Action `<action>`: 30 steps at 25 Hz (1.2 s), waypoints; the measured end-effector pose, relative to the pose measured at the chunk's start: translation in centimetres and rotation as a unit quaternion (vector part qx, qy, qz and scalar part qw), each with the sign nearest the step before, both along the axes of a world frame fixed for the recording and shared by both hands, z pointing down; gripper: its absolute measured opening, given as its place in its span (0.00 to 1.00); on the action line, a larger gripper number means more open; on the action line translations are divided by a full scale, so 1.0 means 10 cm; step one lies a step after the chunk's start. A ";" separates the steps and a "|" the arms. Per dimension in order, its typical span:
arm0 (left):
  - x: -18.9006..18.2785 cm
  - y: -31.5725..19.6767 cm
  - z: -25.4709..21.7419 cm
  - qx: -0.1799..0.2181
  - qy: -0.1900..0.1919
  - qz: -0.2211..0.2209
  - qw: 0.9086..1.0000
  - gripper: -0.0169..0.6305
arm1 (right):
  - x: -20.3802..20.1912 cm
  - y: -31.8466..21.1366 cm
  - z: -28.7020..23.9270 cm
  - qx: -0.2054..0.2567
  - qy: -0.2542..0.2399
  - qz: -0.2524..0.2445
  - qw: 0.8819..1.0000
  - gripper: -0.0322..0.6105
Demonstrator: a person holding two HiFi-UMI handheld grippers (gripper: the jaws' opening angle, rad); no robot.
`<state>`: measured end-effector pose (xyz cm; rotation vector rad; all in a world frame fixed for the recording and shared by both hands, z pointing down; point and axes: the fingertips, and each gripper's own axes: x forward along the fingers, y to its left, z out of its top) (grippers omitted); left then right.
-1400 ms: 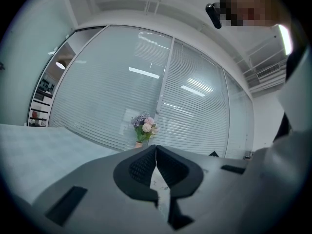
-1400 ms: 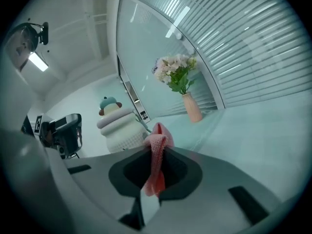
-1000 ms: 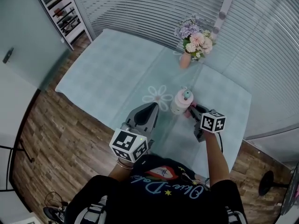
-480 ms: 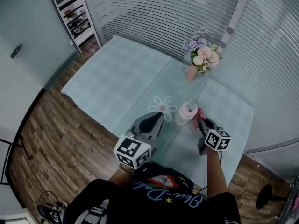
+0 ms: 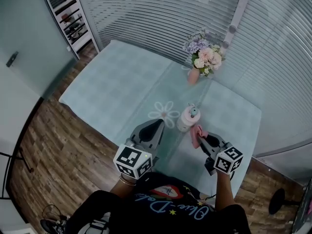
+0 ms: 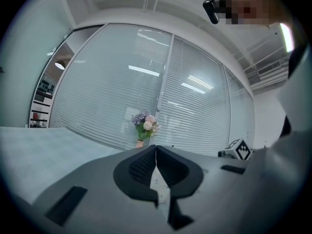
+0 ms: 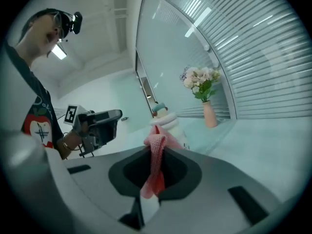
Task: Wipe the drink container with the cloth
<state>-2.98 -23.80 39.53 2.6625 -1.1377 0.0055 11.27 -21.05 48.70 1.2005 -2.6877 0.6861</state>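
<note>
I noted right gripper (image 5: pixel 203 140) clamped on cloth (image 5: pixel 197 134), drawn back beside drink container (image 5: pixel 186 119) (stroke apparently finished); left gripper (image 5: pixel 157 126) closed, empty. Judged wiping incomplete.

Bright, even, cool daylight; ceiling strip lights glare on the glass wall. Both gripper views bend strongly, vignetted black at corners.

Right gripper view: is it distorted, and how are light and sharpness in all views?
Right gripper view: fisheye bends the blinds, corners go dark, pink cloth fairly sharp; left gripper view: lamp streaks reflect on the glass wall; head view: even light, no hard shadows.
</note>
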 end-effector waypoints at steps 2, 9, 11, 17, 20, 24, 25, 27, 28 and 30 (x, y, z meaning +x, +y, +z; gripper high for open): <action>0.00 0.01 0.00 0.000 0.000 0.000 1.000 0.03 | -0.05 -0.03 -0.13 0.020 -0.014 0.008 1.000 0.09; -0.01 0.01 -0.01 0.000 0.001 -0.003 1.000 0.03 | 0.05 -0.26 -0.17 0.062 0.054 0.078 0.994 0.09; -0.03 0.01 0.00 -0.001 0.003 -0.005 1.000 0.03 | 0.03 -0.27 -0.09 0.060 0.074 0.079 0.992 0.09; -0.03 0.01 0.03 -0.004 0.003 -0.004 1.000 0.03 | 0.00 -0.27 0.18 0.042 0.125 0.072 0.989 0.09; -0.03 0.01 0.03 -0.005 0.004 -0.002 1.000 0.03 | -0.04 -0.25 0.30 0.028 0.141 0.062 0.988 0.09; -0.04 0.00 0.03 -0.006 0.003 -0.001 1.000 0.03 | -0.09 -0.25 0.50 0.007 0.172 0.043 0.984 0.10; -0.04 -0.01 0.03 -0.006 0.003 -0.002 1.000 0.03 | -0.10 -0.25 0.55 0.000 0.176 0.040 0.984 0.09; -0.04 -0.01 0.04 -0.006 0.002 -0.002 1.000 0.03 | -0.12 -0.25 0.64 -0.012 0.187 0.032 0.982 0.10; -0.03 -0.02 0.04 -0.006 0.002 -0.002 1.000 0.03 | -0.13 -0.25 0.69 -0.016 0.194 0.027 0.980 0.10; -0.03 -0.02 0.05 -0.006 0.002 -0.002 1.000 0.03 | -0.15 -0.25 0.79 -0.023 0.209 0.019 0.977 0.10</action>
